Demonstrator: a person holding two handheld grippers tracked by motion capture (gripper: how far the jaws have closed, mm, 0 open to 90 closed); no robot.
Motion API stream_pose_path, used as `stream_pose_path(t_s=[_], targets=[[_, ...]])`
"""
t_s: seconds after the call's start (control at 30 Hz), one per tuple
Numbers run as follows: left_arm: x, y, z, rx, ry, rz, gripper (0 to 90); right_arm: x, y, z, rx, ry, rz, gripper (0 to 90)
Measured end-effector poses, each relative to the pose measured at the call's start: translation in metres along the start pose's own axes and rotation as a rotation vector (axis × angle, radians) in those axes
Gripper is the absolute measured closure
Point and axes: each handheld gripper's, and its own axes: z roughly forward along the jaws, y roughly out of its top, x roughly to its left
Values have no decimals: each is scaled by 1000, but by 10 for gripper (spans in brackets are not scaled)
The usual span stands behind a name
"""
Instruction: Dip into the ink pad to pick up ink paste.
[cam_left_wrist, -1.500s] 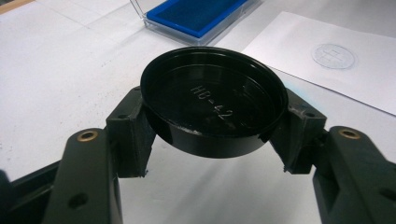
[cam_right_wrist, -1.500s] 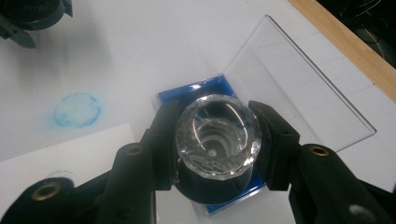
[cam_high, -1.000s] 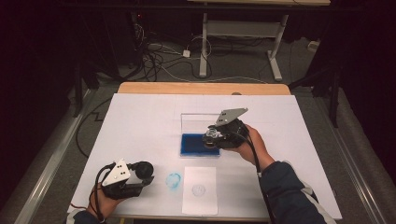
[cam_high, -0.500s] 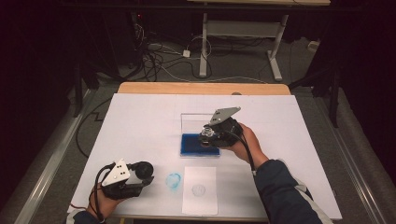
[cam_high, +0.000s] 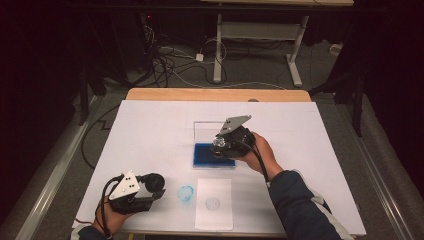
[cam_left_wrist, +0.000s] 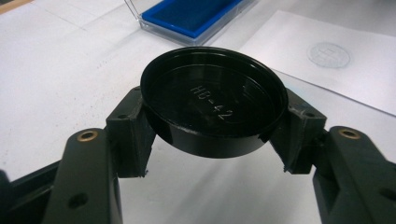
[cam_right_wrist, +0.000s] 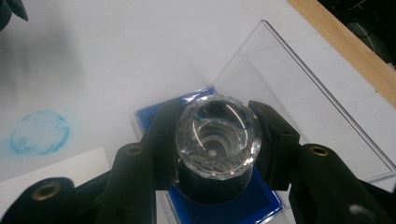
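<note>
My left gripper (cam_high: 150, 184) rests low near the table's front left, shut on a round black cap (cam_left_wrist: 213, 102) marked HG-42, which lies flat between its jaws. My right gripper (cam_high: 221, 145) is shut on a stamp with a clear faceted top (cam_right_wrist: 217, 128) and a dark base. It holds the stamp upright over the blue ink pad (cam_high: 206, 154), which sits in an open clear case (cam_right_wrist: 303, 102). I cannot tell whether the stamp's base touches the pad.
A white paper sheet (cam_high: 214, 210) with a faint round imprint (cam_high: 212, 203) lies at the front middle. A blue round smudge (cam_high: 186, 193) marks the white table cover beside it. The wooden table edge (cam_high: 215, 94) runs along the back, with cables on the floor beyond.
My right gripper, with the stamp in it, has shifted a little to the left over the ink pad. The left gripper and its cap have stayed where they were.
</note>
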Motion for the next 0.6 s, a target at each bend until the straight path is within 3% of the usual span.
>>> stream_pose_path(t_s=[0.6], targets=[[-1,-1,2,9,-18,6,366,-11,-8,21,58,6,51,571]])
